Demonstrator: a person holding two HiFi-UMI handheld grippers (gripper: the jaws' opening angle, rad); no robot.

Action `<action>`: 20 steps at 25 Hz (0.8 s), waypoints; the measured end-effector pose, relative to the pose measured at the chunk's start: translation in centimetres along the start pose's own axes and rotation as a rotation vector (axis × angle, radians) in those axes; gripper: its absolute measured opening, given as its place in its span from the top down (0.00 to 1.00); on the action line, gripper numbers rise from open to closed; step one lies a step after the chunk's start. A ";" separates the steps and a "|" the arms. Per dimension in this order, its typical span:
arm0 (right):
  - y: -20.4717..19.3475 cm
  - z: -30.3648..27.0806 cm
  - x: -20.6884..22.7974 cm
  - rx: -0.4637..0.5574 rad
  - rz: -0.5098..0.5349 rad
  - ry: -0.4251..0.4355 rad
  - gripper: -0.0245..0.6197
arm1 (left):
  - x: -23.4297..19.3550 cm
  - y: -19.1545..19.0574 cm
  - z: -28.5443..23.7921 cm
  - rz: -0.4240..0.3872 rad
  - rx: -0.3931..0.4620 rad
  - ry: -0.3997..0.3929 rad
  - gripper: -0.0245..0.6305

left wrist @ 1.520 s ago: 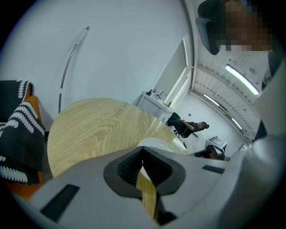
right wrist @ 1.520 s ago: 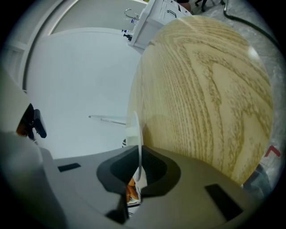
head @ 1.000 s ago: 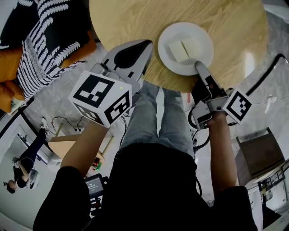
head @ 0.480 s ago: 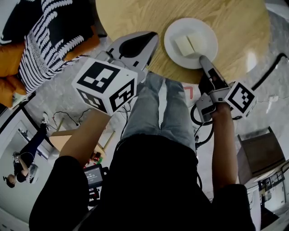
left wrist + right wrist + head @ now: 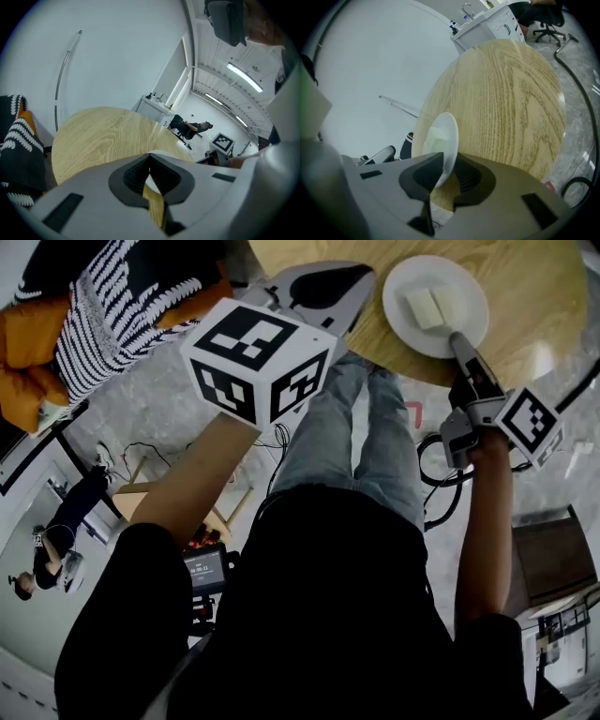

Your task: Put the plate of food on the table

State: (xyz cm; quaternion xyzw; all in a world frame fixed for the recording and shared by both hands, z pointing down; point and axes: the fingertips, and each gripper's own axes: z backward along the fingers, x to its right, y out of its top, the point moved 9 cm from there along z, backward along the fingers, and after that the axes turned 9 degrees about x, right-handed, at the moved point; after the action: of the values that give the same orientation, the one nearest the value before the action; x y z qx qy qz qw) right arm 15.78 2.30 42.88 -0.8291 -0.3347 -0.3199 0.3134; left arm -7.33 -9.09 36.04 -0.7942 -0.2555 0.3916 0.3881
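The plate (image 5: 417, 341) lies flat on the round wooden counter (image 5: 534, 296), close to the edge nearest us, with two pale slabs of food (image 5: 436, 307) side by side on it. Our right tool (image 5: 457, 338) reaches its near rim. In the right gripper view that rim (image 5: 443, 140) stands between the jaws, which have just been opening; a gap shows along one pad, so the hold is loosened. Our left tool (image 5: 368, 277) hangs over the counter's edge, well to the left of the plate. In the left gripper view its tips (image 5: 150, 155) meet with nothing between them, and only the wood of the counter (image 5: 103, 136) shows through the slit below. Our jeans-clad legs (image 5: 347, 437) stand at the counter's edge, and a black cable (image 5: 433, 474) loops on the floor below the right tool.
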 end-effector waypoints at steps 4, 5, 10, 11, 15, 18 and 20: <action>0.1 -0.4 -0.2 -0.020 0.043 0.009 0.84 | -0.1 0.4 0.0 -0.004 0.004 -0.004 0.95; 0.2 -0.5 -0.3 -0.027 0.058 0.013 0.83 | -0.1 0.5 0.0 -0.005 0.006 -0.004 0.95; 0.7 -0.5 -0.1 -0.043 0.117 -0.006 0.82 | -0.2 0.9 -0.2 -0.009 0.021 -0.012 0.95; 0.7 -0.5 0.0 -0.045 0.128 -0.019 0.82 | -0.3 0.9 -0.2 -0.008 0.023 -0.012 0.95; 0.2 -0.5 0.0 -0.063 0.123 -0.025 0.81 | -0.4 1.0 0.4 -0.008 0.020 -0.003 0.95; 0.2 -0.5 -0.1 -0.078 0.111 0.007 0.79 | -0.1 1.2 0.5 -0.005 0.020 -0.002 0.95; 0.4 -0.4 -0.1 -0.092 0.137 0.017 0.77 | 0.0 1.3 0.4 -0.007 0.020 -0.006 0.95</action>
State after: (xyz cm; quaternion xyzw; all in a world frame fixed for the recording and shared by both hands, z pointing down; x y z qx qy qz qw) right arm 15.86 1.73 42.91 -0.8609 -0.2595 -0.3196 0.2988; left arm -7.46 -9.63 34.86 -0.7883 -0.2553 0.3951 0.3966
